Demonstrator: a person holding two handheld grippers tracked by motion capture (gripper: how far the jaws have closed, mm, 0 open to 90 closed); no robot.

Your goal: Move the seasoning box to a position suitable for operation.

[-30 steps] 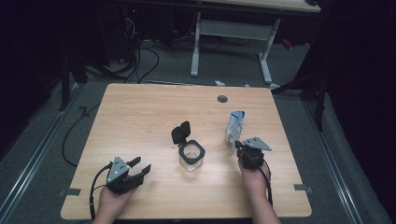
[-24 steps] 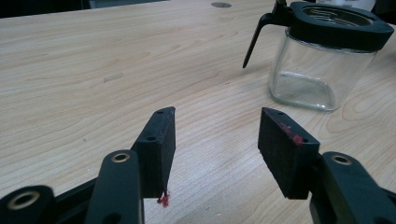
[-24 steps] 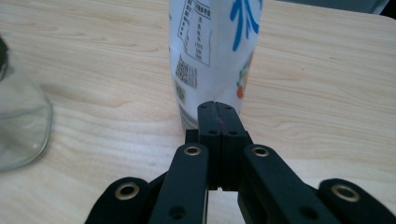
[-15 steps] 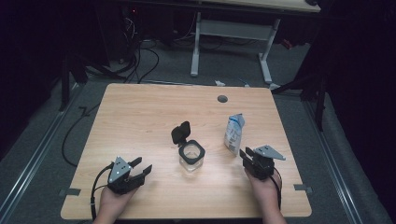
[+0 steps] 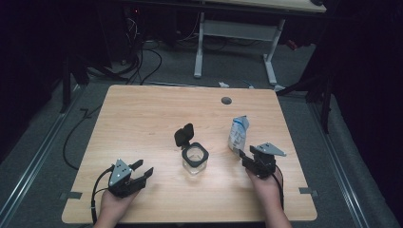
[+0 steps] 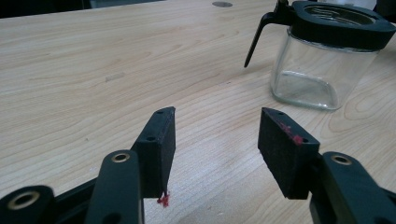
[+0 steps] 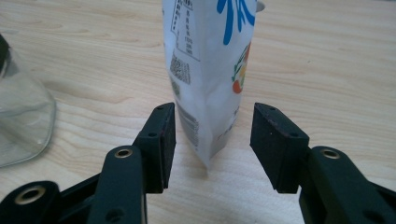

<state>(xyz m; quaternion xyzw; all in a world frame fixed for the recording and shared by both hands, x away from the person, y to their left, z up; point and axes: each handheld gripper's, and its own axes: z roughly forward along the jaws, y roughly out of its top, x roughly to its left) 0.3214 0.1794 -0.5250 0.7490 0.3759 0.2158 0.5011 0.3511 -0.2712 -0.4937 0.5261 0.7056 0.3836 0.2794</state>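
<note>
A white pouch [image 5: 237, 133] with blue print stands upright on the wooden table [image 5: 142, 118], right of centre. My right gripper [image 5: 248, 156] sits just on the near side of it. Its jaws have just been opening and now stand open, with the pouch's [image 7: 210, 56] lower edge between the right gripper's [image 7: 212, 116] pads but not pressed. A clear glass jar [image 5: 195, 159] stands mid-table, its black flip lid [image 5: 184, 134] swung up and back. The jar [image 6: 322, 60] lies ahead and to the right of my left gripper [image 6: 217, 135]. The left gripper [image 5: 142, 168] rests open and empty near the front left.
A round cable hole [image 5: 226, 100] sits near the table's far edge. Cables [image 5: 142, 66] trail on the floor at the back left, and white desk legs [image 5: 199, 47] stand behind the table. The jar's glass wall [image 7: 18, 116] is close on the right gripper's left.
My right gripper's jaws have opened off the pouch, which stays standing, and the hand has eased slightly back. The left gripper has not moved.
</note>
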